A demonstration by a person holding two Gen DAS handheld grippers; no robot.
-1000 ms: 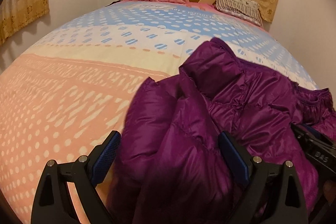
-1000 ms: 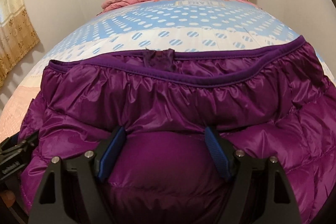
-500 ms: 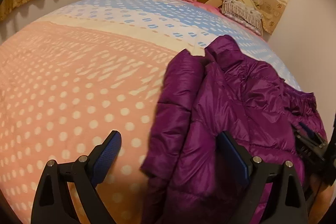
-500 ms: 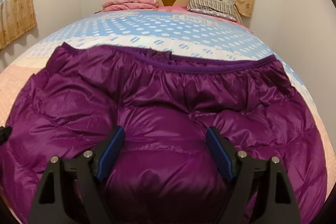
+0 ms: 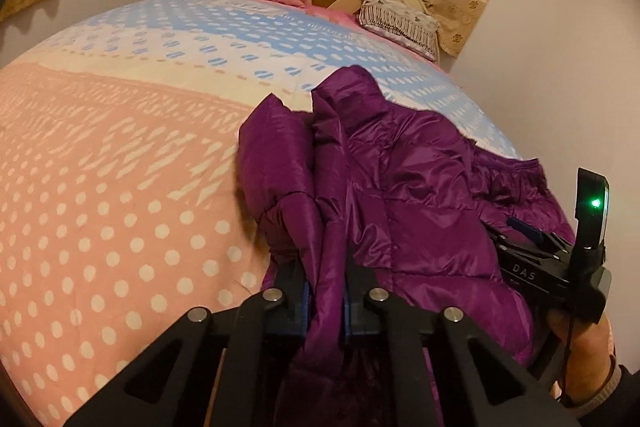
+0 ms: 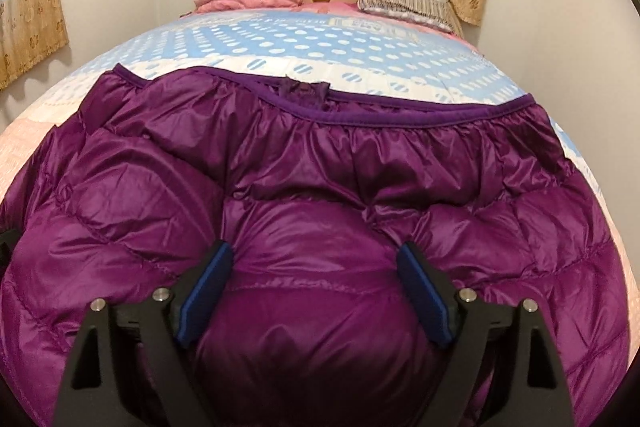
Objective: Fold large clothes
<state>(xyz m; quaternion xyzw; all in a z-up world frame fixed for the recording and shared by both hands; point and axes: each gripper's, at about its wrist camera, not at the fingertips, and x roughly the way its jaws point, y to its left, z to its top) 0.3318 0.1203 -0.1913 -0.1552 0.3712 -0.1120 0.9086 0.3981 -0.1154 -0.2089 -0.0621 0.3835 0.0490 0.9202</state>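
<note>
Purple puffer jacket lies spread on the bed, barely folded yet: left claw clamped on a bunched edge, right claw wide apart and pressing its back, so most folds remain.

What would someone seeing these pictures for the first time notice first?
A shiny purple puffer jacket sprawls across the near end of the bed, filling the right wrist view. The left claw is shut on a fold of it, while the right claw hangs open over it. Behind lies a dotted pink and blue bedspread.
</note>
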